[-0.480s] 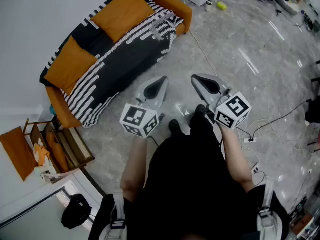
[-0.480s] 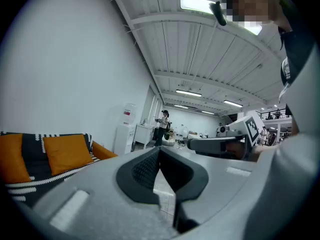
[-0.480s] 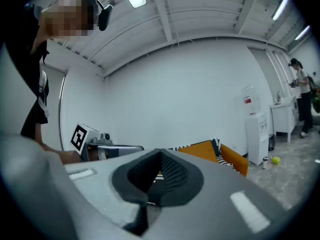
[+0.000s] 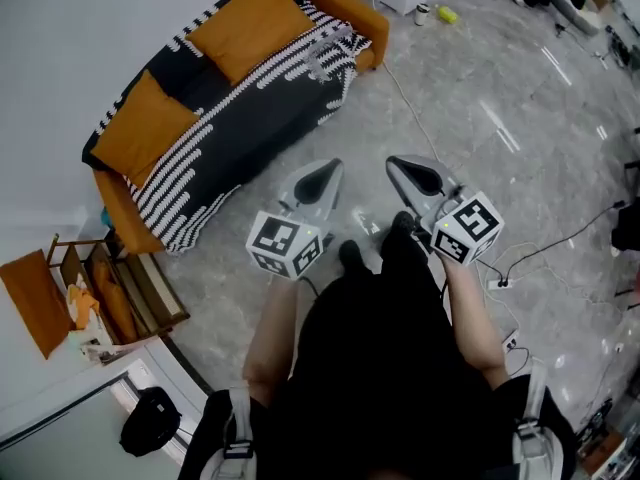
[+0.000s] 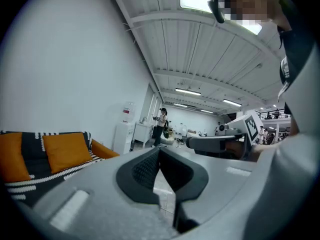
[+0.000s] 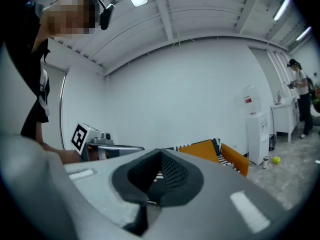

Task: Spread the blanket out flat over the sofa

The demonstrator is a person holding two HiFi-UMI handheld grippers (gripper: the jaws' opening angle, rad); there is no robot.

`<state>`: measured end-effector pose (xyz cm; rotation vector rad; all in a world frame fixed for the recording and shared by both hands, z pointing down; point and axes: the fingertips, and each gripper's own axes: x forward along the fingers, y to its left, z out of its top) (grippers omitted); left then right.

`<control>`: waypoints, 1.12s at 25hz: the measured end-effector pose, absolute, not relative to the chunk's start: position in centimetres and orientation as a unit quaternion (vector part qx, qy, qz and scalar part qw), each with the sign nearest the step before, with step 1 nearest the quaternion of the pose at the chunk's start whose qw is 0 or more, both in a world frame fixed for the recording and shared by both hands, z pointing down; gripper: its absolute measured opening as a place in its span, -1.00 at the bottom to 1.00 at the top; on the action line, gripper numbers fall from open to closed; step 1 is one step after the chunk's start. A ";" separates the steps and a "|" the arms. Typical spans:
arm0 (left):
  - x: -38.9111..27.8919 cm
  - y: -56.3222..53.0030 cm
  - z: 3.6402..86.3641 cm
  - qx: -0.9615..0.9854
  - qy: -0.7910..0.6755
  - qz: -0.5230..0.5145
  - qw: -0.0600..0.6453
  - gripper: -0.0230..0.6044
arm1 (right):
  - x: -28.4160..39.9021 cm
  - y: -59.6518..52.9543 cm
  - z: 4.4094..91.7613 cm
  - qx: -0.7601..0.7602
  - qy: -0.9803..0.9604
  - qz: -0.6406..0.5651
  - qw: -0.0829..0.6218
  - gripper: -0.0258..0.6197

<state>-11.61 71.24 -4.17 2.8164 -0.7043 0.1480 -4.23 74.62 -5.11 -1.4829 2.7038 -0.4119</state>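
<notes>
Closest in, side by side above the glossy grey stone floor [image 4: 480, 118]: left gripper [image 4: 328, 171] and right gripper [image 4: 405, 168], jaws pressed together on nothing. Farther off, well apart from both: black blanket with white dashed stripes [image 4: 240, 128], draped across the orange fabric sofa [image 4: 345, 8], two orange cushions [image 4: 245, 23] on top.

Steep overhead, two level; sofa [image 4: 352, 15] shared

The blanket [image 4: 250, 118] lies spread over the sofa [image 4: 345, 10], two orange cushions [image 4: 245, 26] on top
</notes>
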 end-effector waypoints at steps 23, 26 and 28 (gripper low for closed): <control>-12.9 70.7 -1.8 0.955 -0.251 0.065 0.144 -0.92 | -2.0 75.1 -3.7 -0.516 0.844 -0.146 0.005 -0.92; -12.8 70.5 -1.2 0.954 -0.250 0.071 0.149 -0.92 | -1.9 74.7 -3.2 -0.516 0.843 -0.150 0.002 -0.92; -12.5 70.2 -1.0 0.953 -0.251 0.073 0.150 -0.92 | -1.5 74.2 -2.9 -0.515 0.844 -0.150 0.000 -0.92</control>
